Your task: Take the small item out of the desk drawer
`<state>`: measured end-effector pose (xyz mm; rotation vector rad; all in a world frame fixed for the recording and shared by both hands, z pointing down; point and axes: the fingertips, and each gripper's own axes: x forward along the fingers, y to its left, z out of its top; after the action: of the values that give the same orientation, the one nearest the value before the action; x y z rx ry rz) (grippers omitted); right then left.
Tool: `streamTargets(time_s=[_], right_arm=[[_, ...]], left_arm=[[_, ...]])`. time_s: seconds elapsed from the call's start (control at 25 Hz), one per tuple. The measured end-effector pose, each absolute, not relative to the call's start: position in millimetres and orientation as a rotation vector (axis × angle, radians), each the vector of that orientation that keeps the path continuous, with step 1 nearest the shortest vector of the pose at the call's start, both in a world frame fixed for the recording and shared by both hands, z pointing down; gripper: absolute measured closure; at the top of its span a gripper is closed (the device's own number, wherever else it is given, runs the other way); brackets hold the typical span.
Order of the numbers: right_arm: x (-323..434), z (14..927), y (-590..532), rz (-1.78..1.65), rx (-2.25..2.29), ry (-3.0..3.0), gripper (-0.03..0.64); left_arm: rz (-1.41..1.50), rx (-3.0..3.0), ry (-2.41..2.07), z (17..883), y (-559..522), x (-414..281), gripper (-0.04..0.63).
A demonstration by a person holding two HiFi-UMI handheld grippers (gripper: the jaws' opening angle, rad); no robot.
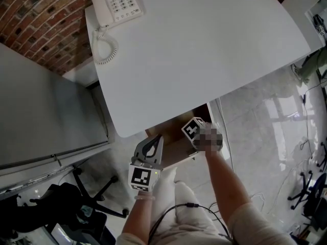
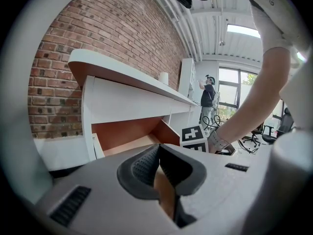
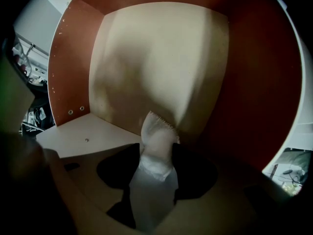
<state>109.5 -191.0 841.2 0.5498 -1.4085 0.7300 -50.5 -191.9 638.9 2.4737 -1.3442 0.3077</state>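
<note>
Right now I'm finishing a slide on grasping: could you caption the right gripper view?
Right gripper pinching a small white sachet inside the brown-walled desk drawer.

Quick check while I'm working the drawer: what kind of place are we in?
Probably an office: a white desk carrying a corded telephone, a wheeled chair base beside it, and swivel chairs by large windows further off.

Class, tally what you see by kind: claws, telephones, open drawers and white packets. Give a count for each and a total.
claws: 2, left claw and right claw
telephone: 1
drawer: 1
white packet: 1
total: 5
</note>
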Motion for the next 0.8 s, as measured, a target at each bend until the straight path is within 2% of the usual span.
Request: streamTargets(time_s=[0.44, 0.8], right_arm=[[109.5, 837.5, -189.5, 0.678, 0.513, -1.428, 0.446], [110.0, 818.5, -191.1, 0.661, 0.55, -1.501, 0.453]], left_arm=[[0.307, 2.462, -1.355, 639.6, -182.4, -54.2, 0.591], [0.312, 2.452, -1.361, 633.0, -181.4, -60.3, 0.59]])
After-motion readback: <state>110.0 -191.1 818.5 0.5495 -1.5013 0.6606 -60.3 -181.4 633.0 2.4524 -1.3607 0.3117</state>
